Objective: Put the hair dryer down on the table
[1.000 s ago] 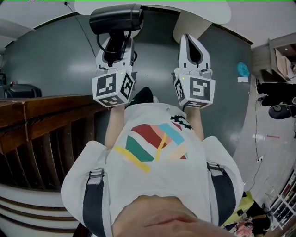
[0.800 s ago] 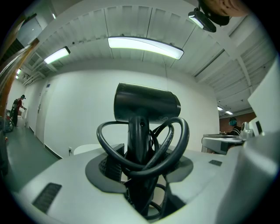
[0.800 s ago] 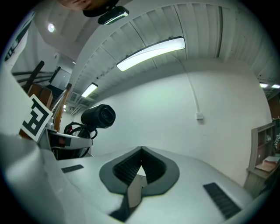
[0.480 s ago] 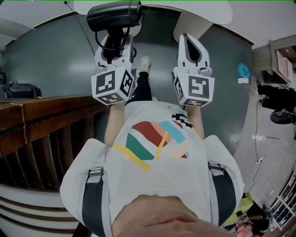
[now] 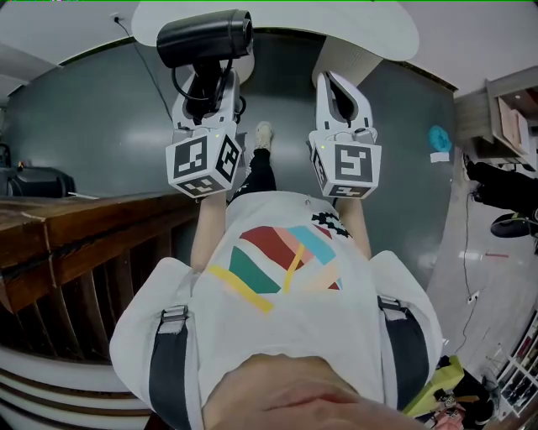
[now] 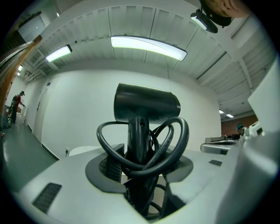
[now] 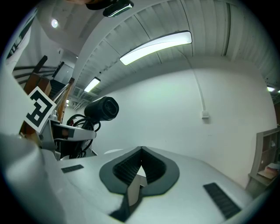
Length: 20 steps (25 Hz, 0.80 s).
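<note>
The left gripper [image 5: 205, 91] clamps its jaws on the handle of a black hair dryer [image 5: 204, 38]. The barrel sits above the jaws, and the cord [image 6: 175, 144] loops around the handle. Just beside it, the right gripper [image 5: 340, 92] has its jaws pressed together, with nothing between them. A white table [image 5: 387, 25] lies beyond both grippers' tips. The dryer is held in the air, not resting on the table.

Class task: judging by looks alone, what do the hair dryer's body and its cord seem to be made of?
The hair dryer looks like hard black plastic, satin: smooth shell, soft highlights. Its cord seems rubber or soft-plastic sheathed, matte: it bends in loose loops.
</note>
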### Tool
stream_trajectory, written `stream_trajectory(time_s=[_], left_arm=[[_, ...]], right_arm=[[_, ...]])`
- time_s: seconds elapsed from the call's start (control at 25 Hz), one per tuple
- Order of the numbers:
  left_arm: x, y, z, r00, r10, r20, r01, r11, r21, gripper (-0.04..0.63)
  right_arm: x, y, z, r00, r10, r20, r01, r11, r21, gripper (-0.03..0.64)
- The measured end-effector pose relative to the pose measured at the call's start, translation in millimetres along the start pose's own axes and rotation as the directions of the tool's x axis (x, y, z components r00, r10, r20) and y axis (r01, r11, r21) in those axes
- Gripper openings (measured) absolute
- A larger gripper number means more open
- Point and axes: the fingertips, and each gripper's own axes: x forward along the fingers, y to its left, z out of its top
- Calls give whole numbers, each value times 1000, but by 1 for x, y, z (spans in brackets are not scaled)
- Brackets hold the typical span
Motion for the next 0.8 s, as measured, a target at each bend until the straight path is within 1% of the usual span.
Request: stream_trajectory(time_s=[0.32, 0.52, 0.8], left_arm=[[48, 22, -4, 1000, -15, 6, 15, 1000, -4, 227], [101, 38, -3, 1000, -19, -5, 19, 1000, -13, 227], [169, 73, 17, 1000, -30, -4, 30, 999, -11, 227]], right_arm=[[51, -6, -13, 1000, -12, -13, 12, 1000, -12, 5], [106, -20, -12, 1000, -11, -21, 11, 1000, -16, 4], [190, -22, -2, 999, -10, -49, 9, 1000, -20, 3]])
